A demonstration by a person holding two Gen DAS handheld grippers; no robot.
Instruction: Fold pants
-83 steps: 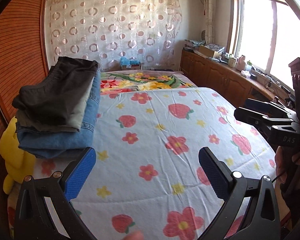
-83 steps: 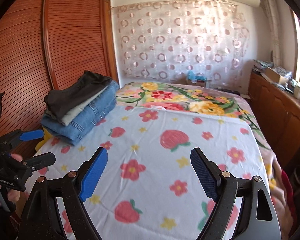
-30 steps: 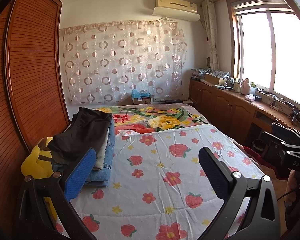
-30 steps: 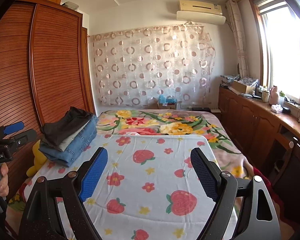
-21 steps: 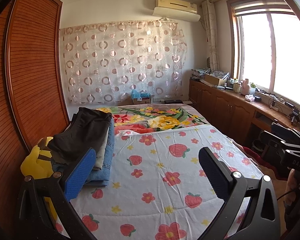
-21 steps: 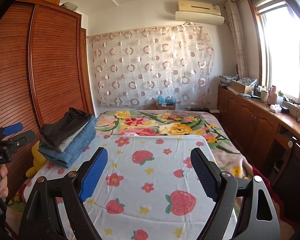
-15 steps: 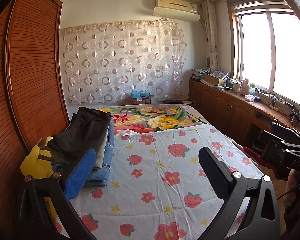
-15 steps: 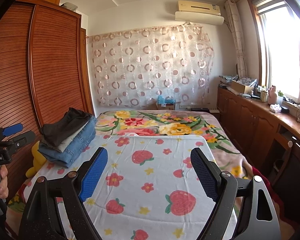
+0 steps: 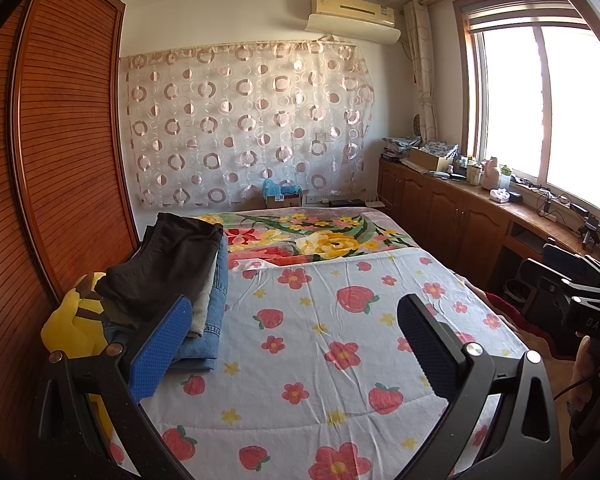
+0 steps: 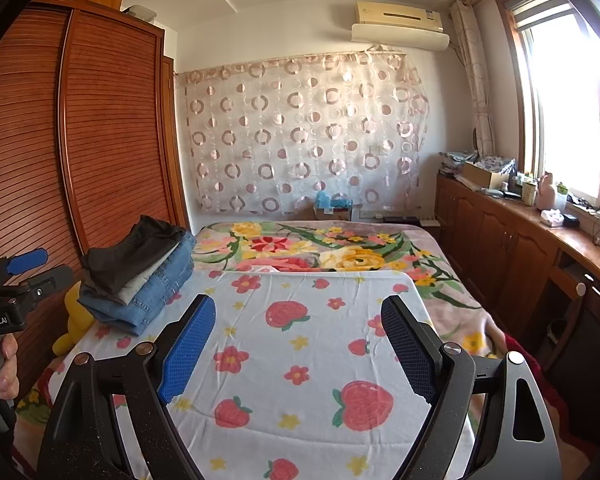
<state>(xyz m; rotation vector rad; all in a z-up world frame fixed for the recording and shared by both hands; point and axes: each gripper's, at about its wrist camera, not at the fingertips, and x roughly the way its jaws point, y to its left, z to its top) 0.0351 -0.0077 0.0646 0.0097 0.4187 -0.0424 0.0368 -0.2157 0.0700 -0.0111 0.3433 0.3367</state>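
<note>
Writing: left edge of right wrist view, the left gripper (image 10: 28,270) body reads "GenRobot.AI"; right edge of left wrist view, the right gripper (image 9: 580,276) body reads "DAS". Nothing else legible.

L to R, left wrist view: wood slat wardrobe (image 9: 60,160) fills the left side. Yellow plush toy (image 9: 66,326) at lower left, just beside the stack of folded pants (image 9: 172,276), which sits on the bed (image 9: 312,360) at left-centre of frame. Dark pair on top, a pale one under it, blue jeans at bottom. Stack's long axis runs away from the camera toward the curtain (image 9: 244,128), folded ends facing near. Strawberry/flower sheet (image 9: 340,344) covers the near bed. Worktop (image 9: 528,208) w/ clutter under the window at right.

Left gripper (image 9: 292,344): blue pads spread wide apart, holding nothing, hovering over the sheet. Right gripper (image 10: 298,354): same, pads well apart, nothing between.

Vs. 0.5 s ago: no visible change. Vs. 2.8 s ago: both cameras sit further back and higher, so stack looks smaller & more room shows; stack itself unmoved.
</note>
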